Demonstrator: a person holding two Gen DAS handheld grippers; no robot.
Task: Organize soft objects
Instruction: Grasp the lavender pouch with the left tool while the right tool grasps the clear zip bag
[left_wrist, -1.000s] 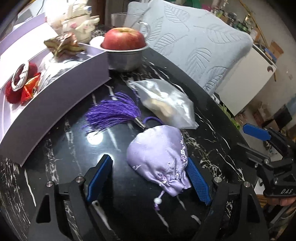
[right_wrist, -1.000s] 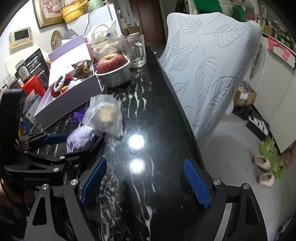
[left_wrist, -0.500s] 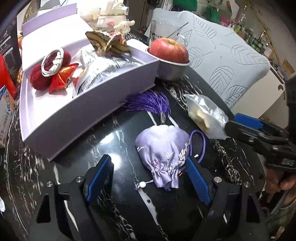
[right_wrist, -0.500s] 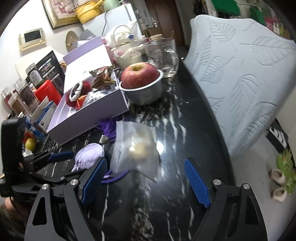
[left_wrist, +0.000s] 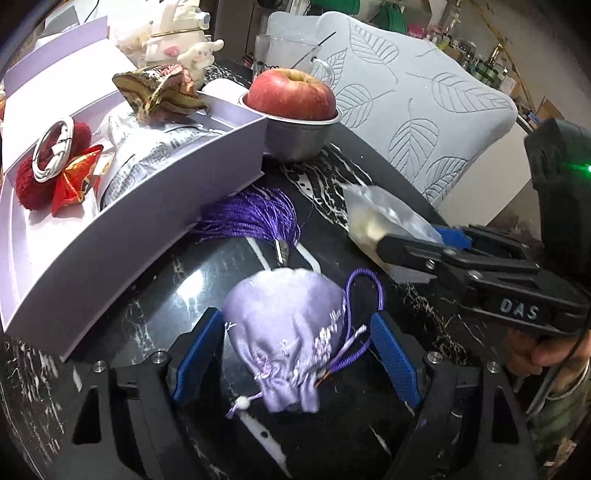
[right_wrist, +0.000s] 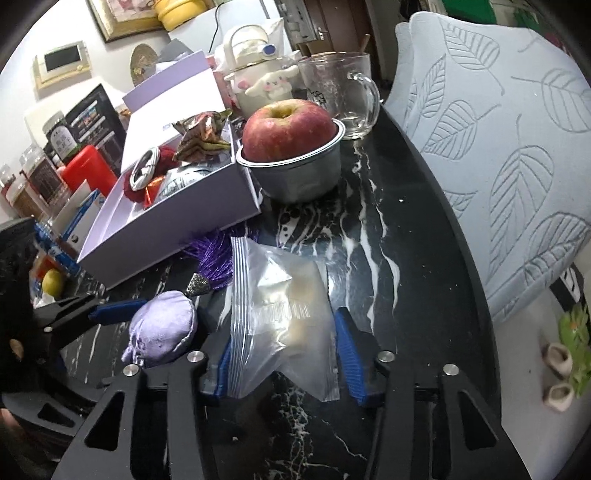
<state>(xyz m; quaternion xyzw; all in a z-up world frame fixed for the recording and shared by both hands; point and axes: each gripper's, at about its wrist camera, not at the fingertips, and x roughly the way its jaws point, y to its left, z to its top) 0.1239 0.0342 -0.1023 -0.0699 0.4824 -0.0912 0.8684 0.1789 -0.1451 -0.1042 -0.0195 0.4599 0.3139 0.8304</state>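
A lavender embroidered pouch (left_wrist: 284, 332) with a purple tassel (left_wrist: 255, 218) lies on the black marble table. My left gripper (left_wrist: 295, 317) straddles it, jaws closing, and the pads do not clearly press on it. In the right wrist view the same pouch (right_wrist: 162, 328) shows at the left. A clear zip bag (right_wrist: 280, 317) with something pale inside sits between the pads of my right gripper (right_wrist: 284, 332), whose jaws are closing and pinch the bag. The left wrist view shows that gripper (left_wrist: 424, 240) clamped on the bag (left_wrist: 376, 218).
An open lavender box (left_wrist: 147, 206) holds red pompoms, a coiled cable, a brocade pouch and a packet. Behind it stand an apple in a metal bowl (left_wrist: 291, 96), a glass mug (right_wrist: 340, 92) and a plush-trimmed pot. A leaf-patterned chair cover (right_wrist: 498, 147) borders the table's right edge.
My right gripper moved left up to the zip bag and its jaws closed around it. The left gripper edged forward, so the pouch now lies deeper between its fingers.
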